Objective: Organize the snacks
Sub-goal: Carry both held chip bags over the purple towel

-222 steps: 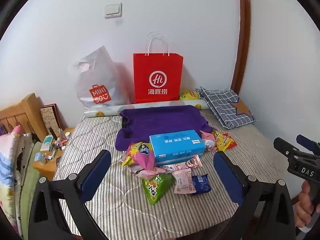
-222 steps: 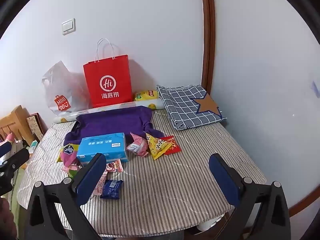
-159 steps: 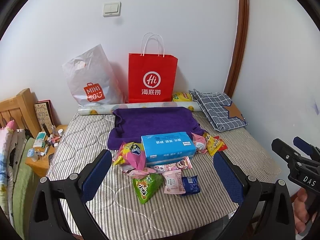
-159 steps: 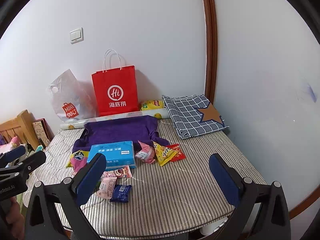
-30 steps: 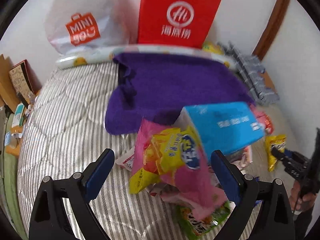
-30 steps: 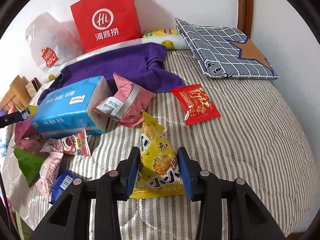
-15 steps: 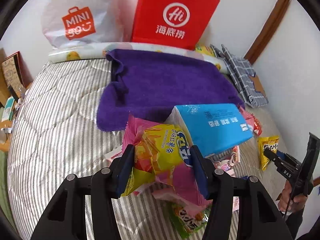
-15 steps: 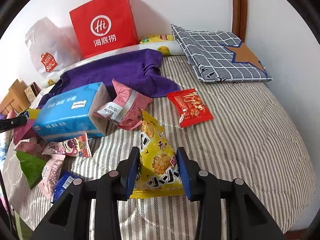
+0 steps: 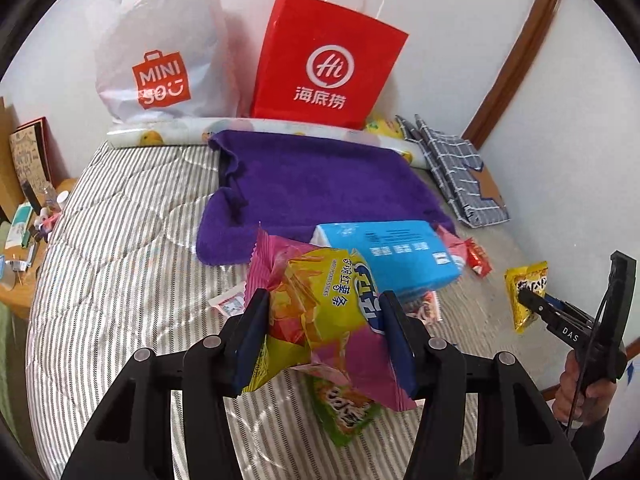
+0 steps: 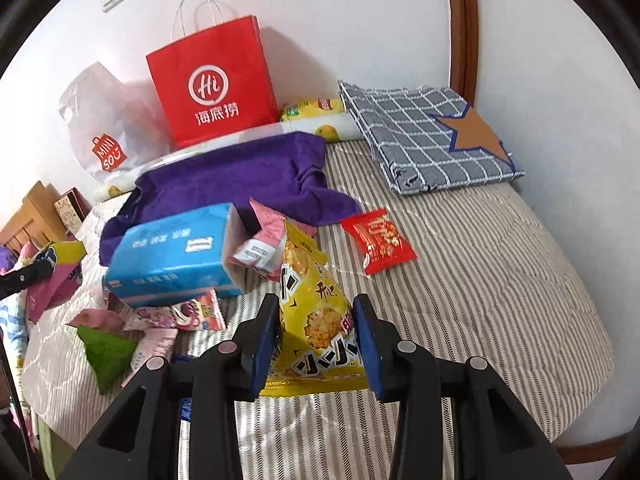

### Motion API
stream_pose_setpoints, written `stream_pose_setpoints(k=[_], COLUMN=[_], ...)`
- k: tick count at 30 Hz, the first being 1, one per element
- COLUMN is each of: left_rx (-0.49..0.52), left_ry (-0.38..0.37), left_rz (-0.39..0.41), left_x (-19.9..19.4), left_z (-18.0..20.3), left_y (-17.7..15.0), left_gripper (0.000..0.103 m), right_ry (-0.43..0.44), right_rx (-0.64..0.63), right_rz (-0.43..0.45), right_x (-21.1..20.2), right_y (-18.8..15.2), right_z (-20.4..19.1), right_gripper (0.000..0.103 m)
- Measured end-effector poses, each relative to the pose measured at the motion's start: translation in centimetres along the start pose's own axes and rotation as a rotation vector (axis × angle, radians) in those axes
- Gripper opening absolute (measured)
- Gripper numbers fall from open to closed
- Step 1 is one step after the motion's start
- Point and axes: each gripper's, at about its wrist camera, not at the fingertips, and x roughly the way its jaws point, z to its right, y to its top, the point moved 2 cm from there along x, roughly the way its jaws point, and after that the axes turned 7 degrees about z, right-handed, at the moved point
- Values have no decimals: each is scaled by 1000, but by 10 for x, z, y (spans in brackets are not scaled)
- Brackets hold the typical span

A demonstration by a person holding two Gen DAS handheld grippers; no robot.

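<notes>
My left gripper (image 9: 322,316) is shut on a pink and yellow sweet potato stick bag (image 9: 320,300) and holds it above the striped bed (image 9: 120,248). My right gripper (image 10: 316,324) is shut on a yellow cracker bag (image 10: 312,312), lifted off the bed; it also shows in the left wrist view (image 9: 526,292). A blue tissue box (image 10: 176,256) lies mid-bed with a pink packet (image 10: 260,244), a red packet (image 10: 376,246), a green bag (image 10: 106,354) and small pink packets (image 10: 180,314) around it. A red paper bag (image 9: 324,64) and a white Miniso bag (image 9: 160,48) stand at the wall.
A purple towel (image 9: 320,184) lies behind the tissue box. A grey checked cushion (image 10: 424,136) sits at the back right. A rolled mat (image 9: 168,134) lies along the wall. A cluttered wooden bedside table (image 9: 24,248) stands to the left of the bed.
My left gripper closed on the pink and yellow bag and raised it off the bed. My right gripper lifted the yellow cracker bag higher.
</notes>
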Motion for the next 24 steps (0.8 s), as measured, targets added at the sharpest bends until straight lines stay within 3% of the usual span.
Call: stream_pose_setpoints(k=[24], left_rx=[27], left_ry=[-87], left_rz=[27], left_x=[-4], left_z=[41], left_y=[25], left_gripper=[55], right_ry=[49], right_rx=[-34], right_rz=[97], right_x=[-27], right_y=[49], right_z=[-40], right_gripper=[36])
